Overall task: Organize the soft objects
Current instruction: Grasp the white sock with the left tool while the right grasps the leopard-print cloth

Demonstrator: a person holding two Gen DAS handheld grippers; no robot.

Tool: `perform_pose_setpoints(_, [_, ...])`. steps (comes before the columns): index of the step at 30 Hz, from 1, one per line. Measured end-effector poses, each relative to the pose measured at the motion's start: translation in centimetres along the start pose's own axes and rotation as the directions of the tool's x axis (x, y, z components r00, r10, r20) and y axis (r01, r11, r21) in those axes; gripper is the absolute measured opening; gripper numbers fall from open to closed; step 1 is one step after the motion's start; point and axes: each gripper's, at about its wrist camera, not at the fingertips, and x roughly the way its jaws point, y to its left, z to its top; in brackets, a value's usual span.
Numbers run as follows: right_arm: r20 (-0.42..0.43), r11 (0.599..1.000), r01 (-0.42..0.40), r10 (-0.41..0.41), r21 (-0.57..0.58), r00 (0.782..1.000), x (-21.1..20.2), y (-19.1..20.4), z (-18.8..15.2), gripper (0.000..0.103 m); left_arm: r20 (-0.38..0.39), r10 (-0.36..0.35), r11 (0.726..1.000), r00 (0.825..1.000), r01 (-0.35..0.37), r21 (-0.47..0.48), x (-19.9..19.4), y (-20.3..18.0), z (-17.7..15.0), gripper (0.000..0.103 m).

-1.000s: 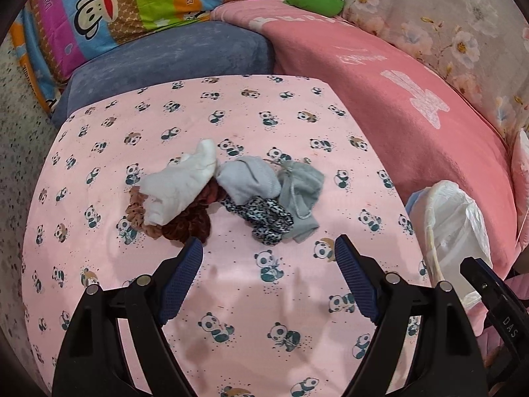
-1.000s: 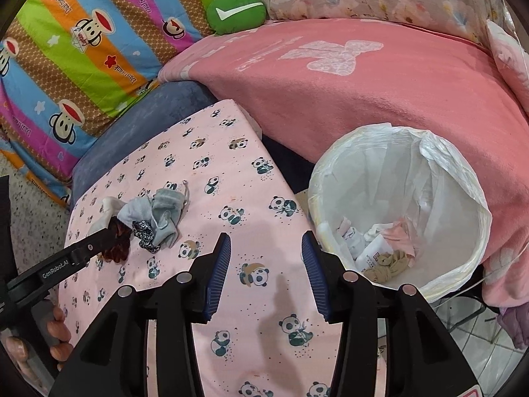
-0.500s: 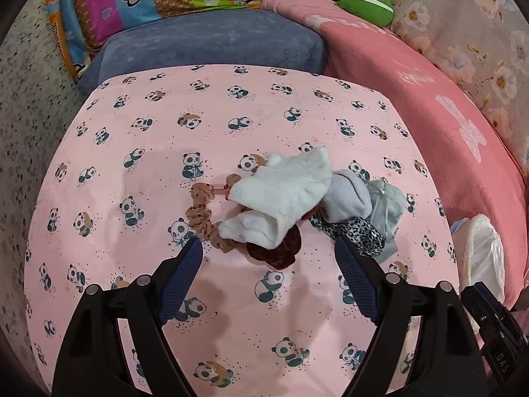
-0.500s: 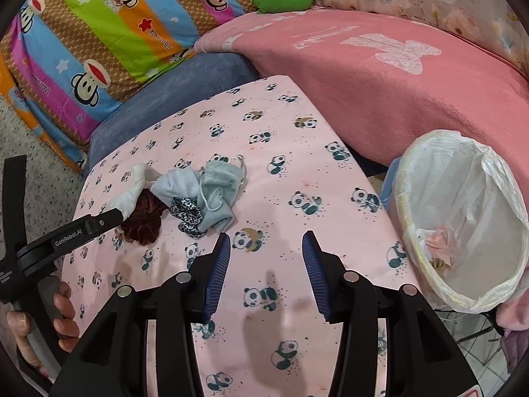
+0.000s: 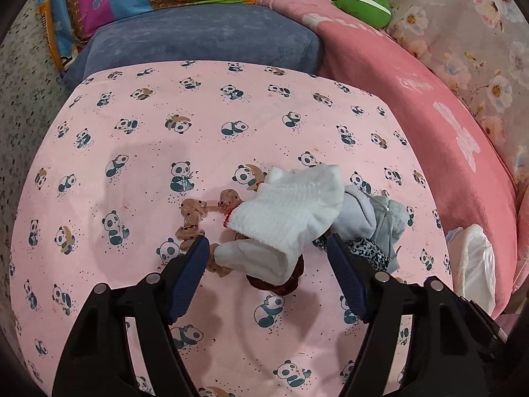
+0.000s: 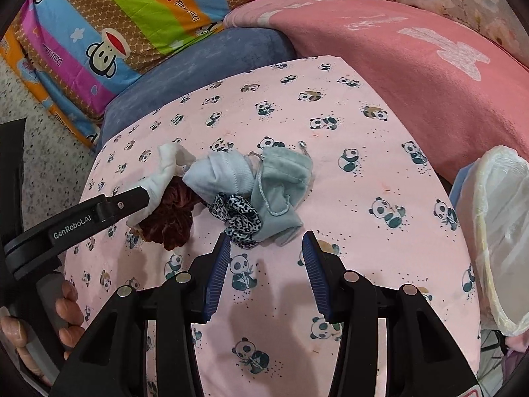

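Pink panda-print cloth covers the surface (image 5: 139,152); a small heap of soft items lies on it, toward its right side in the left wrist view. At the right edge stands a lined bin (image 6: 496,218), well apart from the heap. White sock (image 5: 287,211) tops the heap, lying over a dark red scrunchie (image 6: 172,215) and a tan scrunchie (image 5: 193,211). Beside it sit a pale sock (image 6: 224,175), a grey pouch (image 6: 281,185) and a leopard scrunchie (image 6: 236,215). Left gripper (image 5: 267,248) is wide open, jaws straddling the white sock's near end, holding nothing. Right gripper (image 6: 264,241) is open and empty, just short of the leopard scrunchie. Judged light, limp, non-fragile; pinch the white sock's thick folded end, as a thin fold may slip.
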Motion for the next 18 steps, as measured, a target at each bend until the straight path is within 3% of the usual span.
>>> perform_pose_setpoints(5, [-0.023,1.0,-0.012,0.011,-0.019,1.0,1.8,1.1,0.6,0.047,-0.022,-0.032,0.999,0.999,0.033,0.008,0.5,0.0,0.2,0.033])
perform_pose_setpoints(10, [-0.049,0.999,-0.014,0.013,-0.034,0.999,3.5,1.9,1.0,0.044,-0.019,-0.061,0.998,0.998,0.061,0.013,0.4,-0.1,0.2,0.018])
perform_pose_setpoints(11, [-0.064,0.999,-0.017,0.015,-0.033,0.998,4.0,1.9,0.9,0.039,-0.016,-0.061,0.998,0.998,0.062,0.014,0.2,-0.1,0.2,0.017])
perform_pose_setpoints(14, [-0.079,0.999,-0.03,0.027,-0.032,0.997,4.2,1.9,0.8,0.01,-0.005,-0.066,0.998,0.998,0.066,0.015,-0.6,-0.1,0.3,0.013])
perform_pose_setpoints(18, [-0.058,0.997,-0.073,0.072,-0.027,0.996,2.9,2.0,0.6,0.004,0.002,-0.061,0.998,0.998,0.061,0.013,-1.7,-0.5,0.5,0.013])
